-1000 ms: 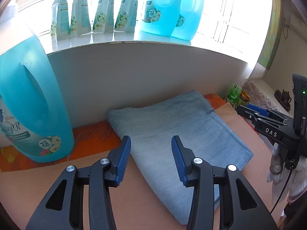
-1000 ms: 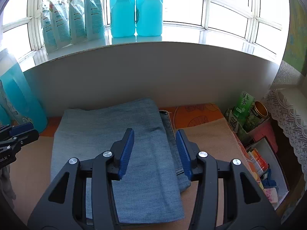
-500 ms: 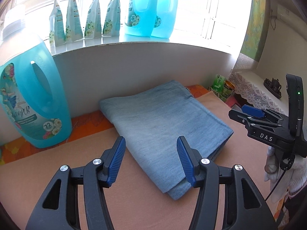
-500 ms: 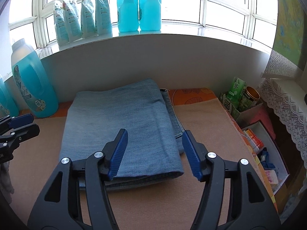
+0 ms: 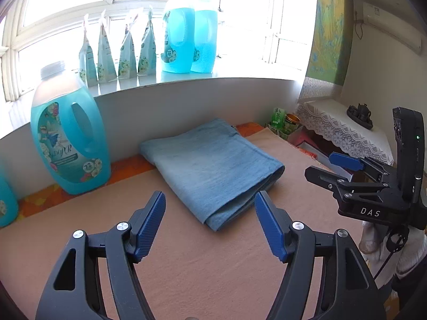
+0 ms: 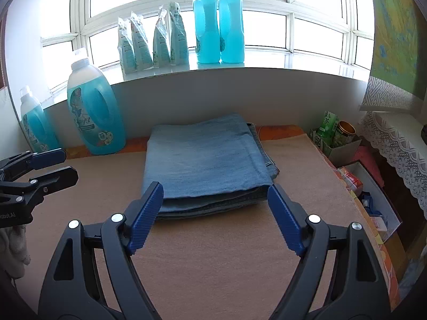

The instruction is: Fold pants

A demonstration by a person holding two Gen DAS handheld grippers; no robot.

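The blue denim pants (image 5: 213,168) lie folded into a flat rectangular stack on the tan table cloth (image 5: 200,261), against the grey wall. They also show in the right wrist view (image 6: 205,162). My left gripper (image 5: 209,224) is open and empty, hanging above the cloth just short of the stack's near corner. My right gripper (image 6: 214,217) is open and empty, just in front of the stack's near edge. The right gripper also shows in the left wrist view (image 5: 344,170), and the left gripper in the right wrist view (image 6: 53,166).
A big blue detergent jug (image 5: 69,144) stands left of the pants, a smaller one (image 6: 36,125) further left. Pouches (image 6: 152,42) and two jugs (image 6: 218,24) line the windowsill. Tea carton and can (image 6: 336,130) and boxes (image 6: 373,197) sit off the table's right edge.
Both grippers have drawn back from above the folded pants toward the near side of the table and opened wider. The pants lie still.
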